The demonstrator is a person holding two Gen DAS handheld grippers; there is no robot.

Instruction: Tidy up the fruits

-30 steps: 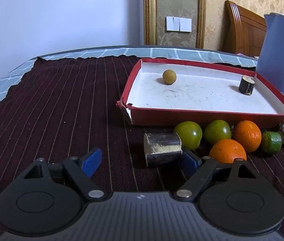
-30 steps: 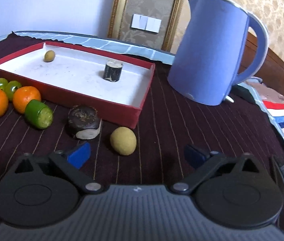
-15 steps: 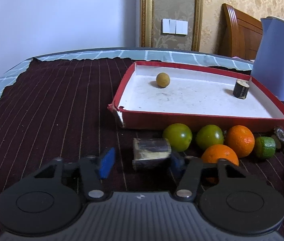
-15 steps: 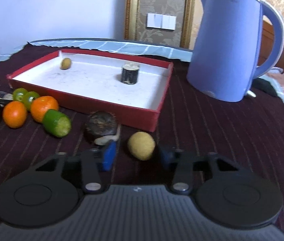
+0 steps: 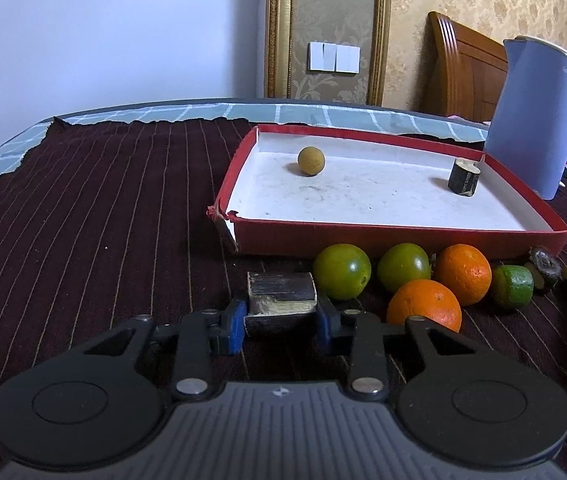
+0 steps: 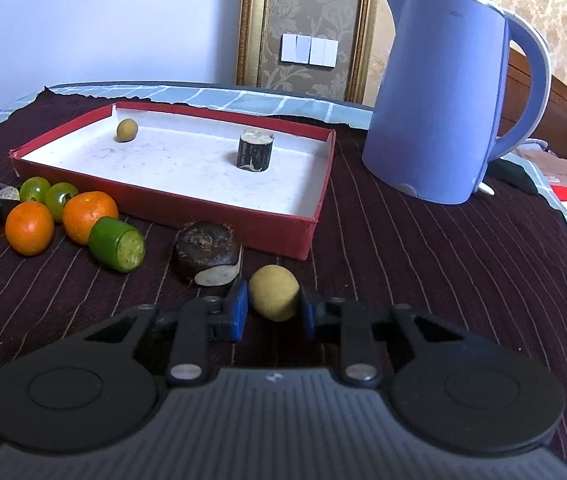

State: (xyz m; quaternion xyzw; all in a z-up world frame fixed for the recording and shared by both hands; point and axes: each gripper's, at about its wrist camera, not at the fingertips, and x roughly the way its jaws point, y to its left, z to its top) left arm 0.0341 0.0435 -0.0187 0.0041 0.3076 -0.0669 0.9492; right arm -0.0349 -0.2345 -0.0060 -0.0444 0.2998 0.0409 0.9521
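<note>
Tray (image 5: pixel 403 236) on cloth-covered table (image 5: pixel 83 220). In tray: round fruit (image 5: pixel 311 161) far left, cane stub (image 5: pixel 464 175) far right. Kettle (image 6: pixel 439 108) right of tray, near it. Before tray, row left to right: cane piece (image 5: pixel 281 300), two tomatoes (image 5: pixel 342 271), two oranges (image 5: pixel 463 274), cut cucumber (image 6: pixel 117 244), water chestnut (image 6: pixel 206 249), small fruit (image 6: pixel 274 292).

Glossy plastic kettle (image 6: pixel 439 104), matt cardboard tray (image 5: pixel 399 236) with scuffed white lining, striped woven cloth (image 5: pixel 95 208).
</note>
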